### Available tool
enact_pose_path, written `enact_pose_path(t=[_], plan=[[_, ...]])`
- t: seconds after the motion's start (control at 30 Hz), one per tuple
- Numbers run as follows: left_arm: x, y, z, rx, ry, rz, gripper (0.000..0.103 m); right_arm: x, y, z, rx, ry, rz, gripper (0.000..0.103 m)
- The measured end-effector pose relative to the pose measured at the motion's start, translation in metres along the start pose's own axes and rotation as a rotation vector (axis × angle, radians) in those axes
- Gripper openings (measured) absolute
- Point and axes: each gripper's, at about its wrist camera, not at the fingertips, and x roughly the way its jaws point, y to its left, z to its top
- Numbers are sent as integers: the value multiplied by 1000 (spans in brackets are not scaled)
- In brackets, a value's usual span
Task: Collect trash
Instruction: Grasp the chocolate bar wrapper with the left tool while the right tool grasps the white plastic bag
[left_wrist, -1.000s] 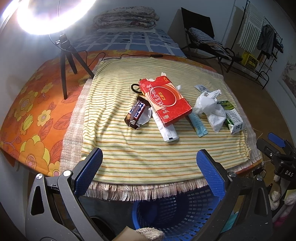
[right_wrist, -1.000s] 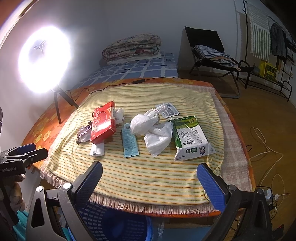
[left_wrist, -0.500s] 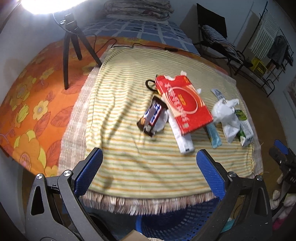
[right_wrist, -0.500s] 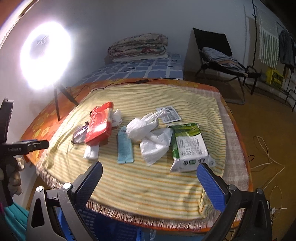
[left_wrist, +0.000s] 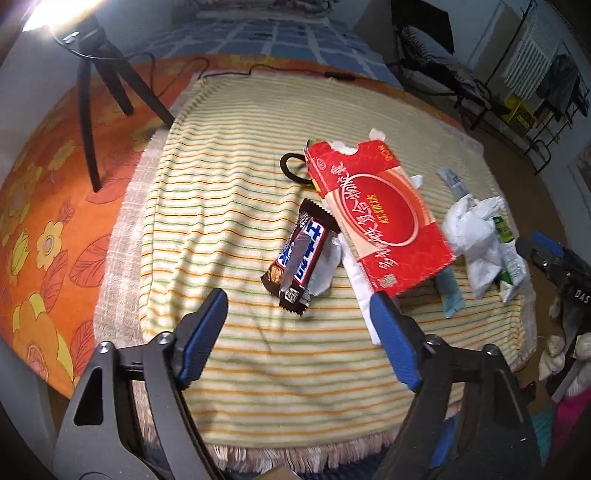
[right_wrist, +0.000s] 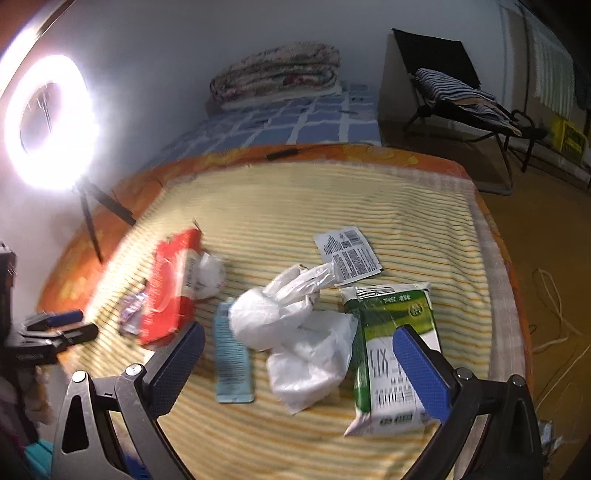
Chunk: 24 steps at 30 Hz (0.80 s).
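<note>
Trash lies on a striped cloth (left_wrist: 229, 206). A brown candy bar wrapper (left_wrist: 301, 256) lies just ahead of my open, empty left gripper (left_wrist: 299, 314). Beside it are a red carton (left_wrist: 376, 218), a white packet (left_wrist: 360, 291) and a black ring (left_wrist: 291, 168). My open, empty right gripper (right_wrist: 299, 347) hovers over a crumpled white plastic bag (right_wrist: 295, 332), between a light blue sachet (right_wrist: 231, 354) and a green and white milk carton (right_wrist: 391, 354). A printed wrapper (right_wrist: 349, 254) lies behind. The red carton (right_wrist: 170, 284) shows blurred at left.
A ring light (right_wrist: 48, 122) on a black tripod (left_wrist: 99, 85) stands at the table's far left on the orange floral cover (left_wrist: 40, 206). A bed with folded blankets (right_wrist: 277, 70) is behind. A black chair (right_wrist: 454, 88) stands at back right. The cloth's fringe edge (left_wrist: 280, 454) is near me.
Both grippers have moved forward and lower over the table. The left now sits close behind the candy wrapper, the right over the plastic bag. The blue basket has dropped out of view.
</note>
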Motion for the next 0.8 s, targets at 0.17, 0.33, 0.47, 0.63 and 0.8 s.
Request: enact_pose_path(t=[0.17,0.33,0.47,0.63,0.8], plan=[[20,-3,11,7,29,2,69,23,6,8,-51,17,-27,101],[41,-9,21,36,53,11,55,41,11,14,-60,41,-24,101],[54,-9,24,39,78,12,42,56,19,15,-87,68,-19,101],[55,-3,27,15,69,2,22,73,23,13,-96,108,-13,94],[51,4,31,-13,50,6,15,81,21,10,-80,145,11,70]])
